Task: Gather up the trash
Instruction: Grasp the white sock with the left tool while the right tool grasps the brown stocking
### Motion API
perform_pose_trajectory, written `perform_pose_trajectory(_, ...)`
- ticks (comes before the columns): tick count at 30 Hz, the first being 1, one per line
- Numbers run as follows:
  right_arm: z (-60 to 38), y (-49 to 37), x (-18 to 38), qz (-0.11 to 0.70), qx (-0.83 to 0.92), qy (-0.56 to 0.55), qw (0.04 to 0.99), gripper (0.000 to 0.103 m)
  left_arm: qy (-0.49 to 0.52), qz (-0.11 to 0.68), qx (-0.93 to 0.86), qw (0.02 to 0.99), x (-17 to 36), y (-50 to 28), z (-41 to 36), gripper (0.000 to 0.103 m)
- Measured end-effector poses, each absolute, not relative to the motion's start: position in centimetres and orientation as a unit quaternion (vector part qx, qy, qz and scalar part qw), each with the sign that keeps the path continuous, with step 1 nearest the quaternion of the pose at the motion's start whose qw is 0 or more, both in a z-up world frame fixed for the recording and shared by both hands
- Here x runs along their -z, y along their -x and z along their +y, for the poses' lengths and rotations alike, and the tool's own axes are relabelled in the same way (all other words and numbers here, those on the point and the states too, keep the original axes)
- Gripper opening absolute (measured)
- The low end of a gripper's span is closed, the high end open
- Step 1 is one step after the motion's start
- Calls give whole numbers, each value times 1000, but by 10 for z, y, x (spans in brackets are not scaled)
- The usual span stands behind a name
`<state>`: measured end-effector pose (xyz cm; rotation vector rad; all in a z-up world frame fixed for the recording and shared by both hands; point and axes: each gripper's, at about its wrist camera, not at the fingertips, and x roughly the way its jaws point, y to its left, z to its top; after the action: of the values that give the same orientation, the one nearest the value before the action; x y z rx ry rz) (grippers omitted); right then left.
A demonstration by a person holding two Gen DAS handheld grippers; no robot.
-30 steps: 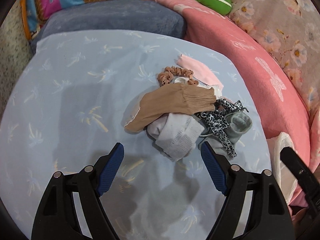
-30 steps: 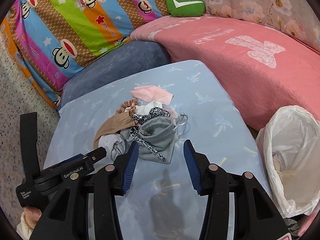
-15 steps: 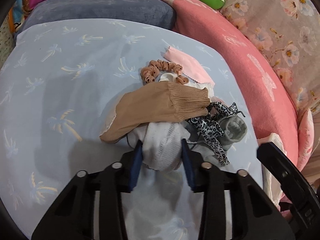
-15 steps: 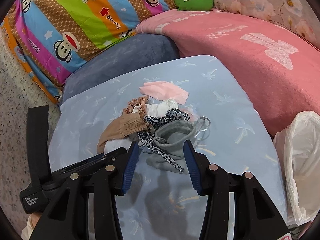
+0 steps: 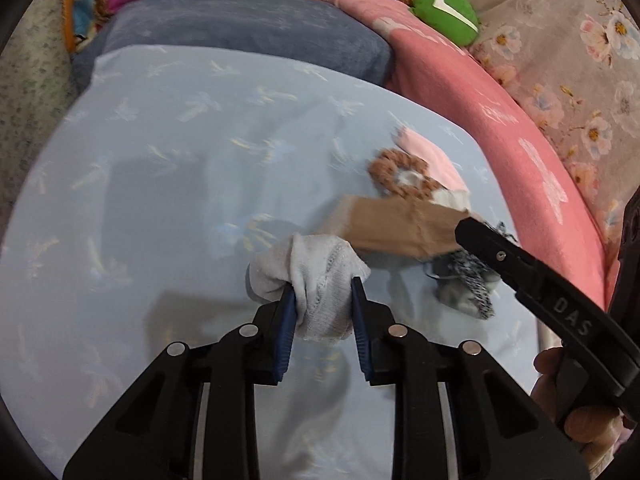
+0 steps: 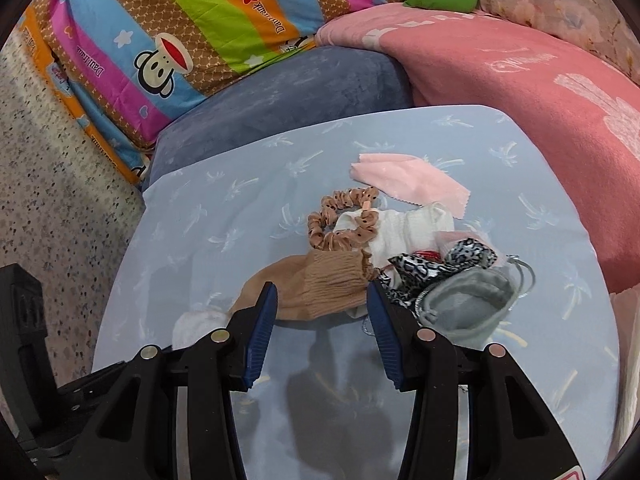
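On the blue sheet (image 5: 168,184) — left gripper (image 5: 323,300) jaws closing on white sock (image 5: 320,276)

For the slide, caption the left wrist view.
Left gripper closing on a white sock on the blue cushion.

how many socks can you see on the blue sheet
2: a white sock pinched in the closing left gripper, and a tan sock before the right gripper. The pile may hide more.

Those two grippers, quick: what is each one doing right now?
Left gripper: jaws closing on the white sock, which is between them.
Right gripper: jaws open, holding nothing, just before the tan sock.
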<state>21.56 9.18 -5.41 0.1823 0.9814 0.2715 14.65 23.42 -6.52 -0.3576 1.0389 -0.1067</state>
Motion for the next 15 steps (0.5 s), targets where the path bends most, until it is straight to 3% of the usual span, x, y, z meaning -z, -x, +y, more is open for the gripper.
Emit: perform_pose_trajectory(15,142,-231,93,507,-158,-68,844,46,163,485,1,859,68,-161,268,26)
